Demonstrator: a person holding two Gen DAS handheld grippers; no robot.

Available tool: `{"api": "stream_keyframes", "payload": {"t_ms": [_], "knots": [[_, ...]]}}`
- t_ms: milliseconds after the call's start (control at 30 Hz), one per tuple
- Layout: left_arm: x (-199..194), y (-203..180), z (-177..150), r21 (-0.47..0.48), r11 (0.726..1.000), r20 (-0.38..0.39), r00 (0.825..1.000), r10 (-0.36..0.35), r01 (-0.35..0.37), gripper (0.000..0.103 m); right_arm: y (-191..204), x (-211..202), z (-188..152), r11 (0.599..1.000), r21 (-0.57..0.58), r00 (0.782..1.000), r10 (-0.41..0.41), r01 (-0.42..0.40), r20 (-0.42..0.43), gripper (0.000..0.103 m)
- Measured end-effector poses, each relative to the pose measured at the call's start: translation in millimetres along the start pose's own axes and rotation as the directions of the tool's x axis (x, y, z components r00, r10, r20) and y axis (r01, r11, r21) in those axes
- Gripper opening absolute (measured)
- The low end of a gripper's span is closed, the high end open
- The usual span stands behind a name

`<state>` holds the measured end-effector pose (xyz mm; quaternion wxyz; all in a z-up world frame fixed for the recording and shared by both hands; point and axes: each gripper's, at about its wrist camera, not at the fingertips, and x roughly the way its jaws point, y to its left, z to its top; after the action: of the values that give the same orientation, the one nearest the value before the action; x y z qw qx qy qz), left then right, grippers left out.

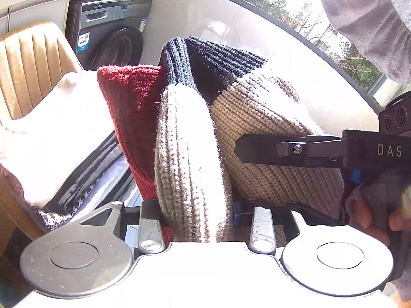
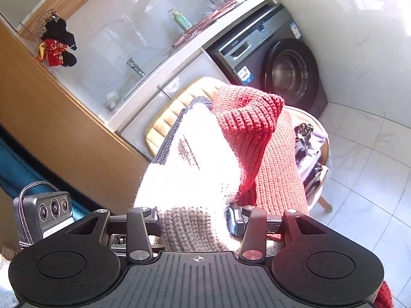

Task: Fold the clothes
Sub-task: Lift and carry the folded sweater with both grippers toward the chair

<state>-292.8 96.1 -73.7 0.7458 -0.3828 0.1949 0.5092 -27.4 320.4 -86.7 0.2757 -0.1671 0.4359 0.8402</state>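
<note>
Left gripper [image 1: 199,213] jaws clamp knit sweater [image 1: 185,154]; right gripper [image 2: 192,215] jaws clamp same sweater, bunched over chair [image 2: 169,118].

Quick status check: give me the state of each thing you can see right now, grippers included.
left gripper: shut on the knit sweater
right gripper: shut on the knit sweater
knit sweater: held up, bunched, not folded
washing machine: door closed
tan chair: piled with other clothes
clothes pile: loosely stacked on the chair
soap bottle: upright on the counter
</note>
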Motion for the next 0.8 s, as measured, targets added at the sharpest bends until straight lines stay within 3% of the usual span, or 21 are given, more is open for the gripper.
{"api": "stream_keyframes", "payload": {"t_ms": [133, 233, 433, 567, 700, 800], "knots": [[-3, 38, 59, -0.021, 0.998, 0.089, 0.995, 0.052, -0.051, 0.034, 26, 54, 73, 0.993, -0.093, 0.998, 0.065, -0.066, -0.014, 0.04], [-10, 67, 93, -0.095, 0.992, 0.148, 0.984, 0.101, -0.088, 0.034, 47, 91, 119, 0.98, -0.145, 0.991, 0.134, -0.136, -0.024, 0.04], [-23, 121, 139, -0.249, 0.946, 0.224, 0.938, 0.263, -0.206, 0.034, 102, 178, 194, 0.916, -0.275, 0.953, 0.254, -0.291, -0.163, 0.04], [-32, 143, 150, -0.352, 0.888, 0.244, 0.887, 0.392, -0.295, 0.035, 133, 234, 225, 0.843, -0.328, 0.895, 0.341, -0.426, -0.286, 0.039], [-22, 159, 150, -0.477, 0.796, 0.192, 0.84, 0.508, -0.373, 0.035, 141, 291, 238, 0.782, -0.315, 0.817, 0.39, -0.537, -0.425, 0.039], [9, 179, 140, -0.541, 0.74, 0.123, 0.833, 0.54, -0.4, 0.036, 127, 336, 239, 0.775, -0.285, 0.772, 0.372, -0.564, -0.516, 0.039]]}}
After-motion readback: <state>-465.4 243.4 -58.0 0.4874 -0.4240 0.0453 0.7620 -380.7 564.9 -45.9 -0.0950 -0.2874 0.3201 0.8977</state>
